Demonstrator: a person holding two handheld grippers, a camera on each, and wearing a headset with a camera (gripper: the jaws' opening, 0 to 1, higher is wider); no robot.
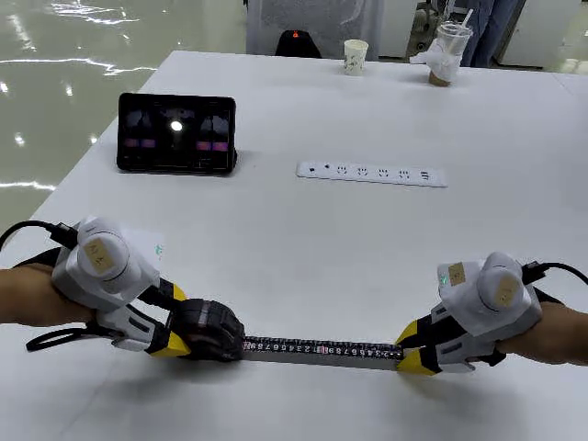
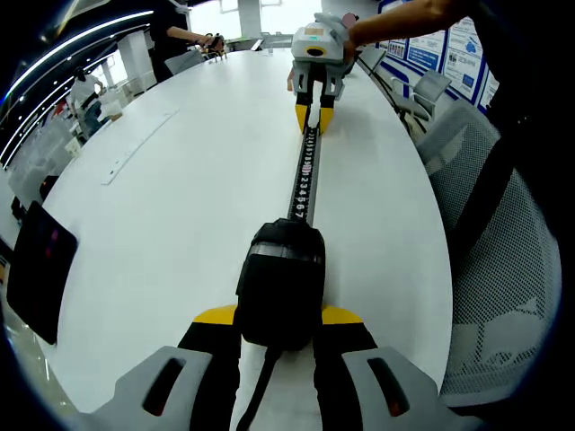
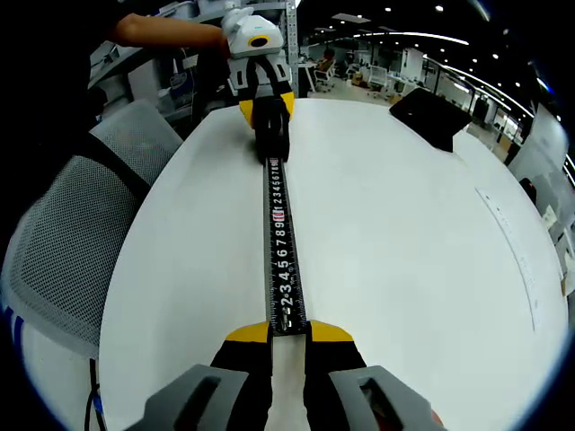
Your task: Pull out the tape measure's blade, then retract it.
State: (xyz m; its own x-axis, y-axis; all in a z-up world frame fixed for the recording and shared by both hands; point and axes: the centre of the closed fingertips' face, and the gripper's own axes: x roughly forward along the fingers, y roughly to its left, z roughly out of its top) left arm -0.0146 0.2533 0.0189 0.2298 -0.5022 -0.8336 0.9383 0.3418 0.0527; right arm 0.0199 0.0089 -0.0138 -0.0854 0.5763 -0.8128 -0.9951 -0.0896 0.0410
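The left hand-held gripper (image 1: 176,320) was clamped on the black tape measure (image 1: 208,330), its yellow-tipped jaws pressed against both sides of the case, which sat on the white counter (image 1: 303,248) near the front edge. And the blade (image 1: 322,350) was out! It ran flat along the counter from the case across to the right hand-held gripper (image 1: 410,347), numbers facing up. That one's jaws were closed on the very end of the blade; in the right gripper view the tip sat pinched between the two yellow pads, with the low numbers nearest the jaws. The two grippers faced each other, well apart, with the blade straight between them. Farther back on the counter, a dark tablet (image 1: 176,133) stood propped up to the left, a white power strip (image 1: 371,173) lay near the middle, and a paper cup (image 1: 356,55) and a clear plastic cup (image 1: 450,48) stood by the far edge.
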